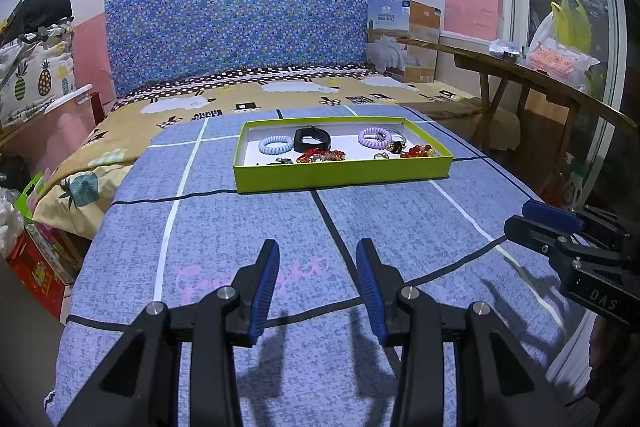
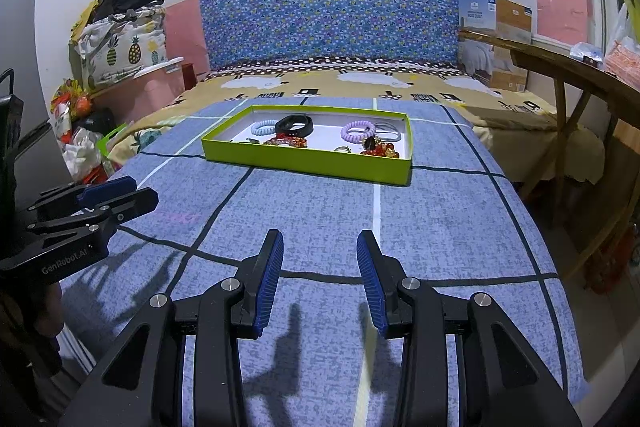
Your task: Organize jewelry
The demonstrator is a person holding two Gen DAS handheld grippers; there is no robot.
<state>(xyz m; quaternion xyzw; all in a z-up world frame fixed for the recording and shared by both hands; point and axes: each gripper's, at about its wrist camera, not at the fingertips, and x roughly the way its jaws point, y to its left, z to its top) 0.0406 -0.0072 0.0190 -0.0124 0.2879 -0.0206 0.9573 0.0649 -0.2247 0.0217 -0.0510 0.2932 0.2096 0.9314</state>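
Note:
A shallow lime-green box [image 1: 344, 175] [image 2: 304, 163] lies on the blue checked bedcover. Inside lie a pale blue coil band [image 1: 275, 145] [image 2: 262, 128], a black wristband [image 1: 312, 139] [image 2: 294, 125], a lilac coil band [image 1: 374, 137] [image 2: 357, 131], red beaded pieces [image 1: 320, 157] [image 2: 378, 149] and small rings. My left gripper [image 1: 318, 259] is open and empty, well short of the box. My right gripper [image 2: 320, 247] is open and empty, also short of the box. Each gripper shows at the edge of the other's view, the right [image 1: 550, 213] and the left [image 2: 112, 189].
The blue cover [image 1: 280, 247] lies over a yellow patterned bed with a blue dotted headboard [image 1: 248, 23]. A wooden bench [image 1: 532, 75] runs along the right. A cardboard box [image 1: 404, 39] stands at the bed's far right corner. Bags and boxes [image 2: 84, 131] crowd the floor left.

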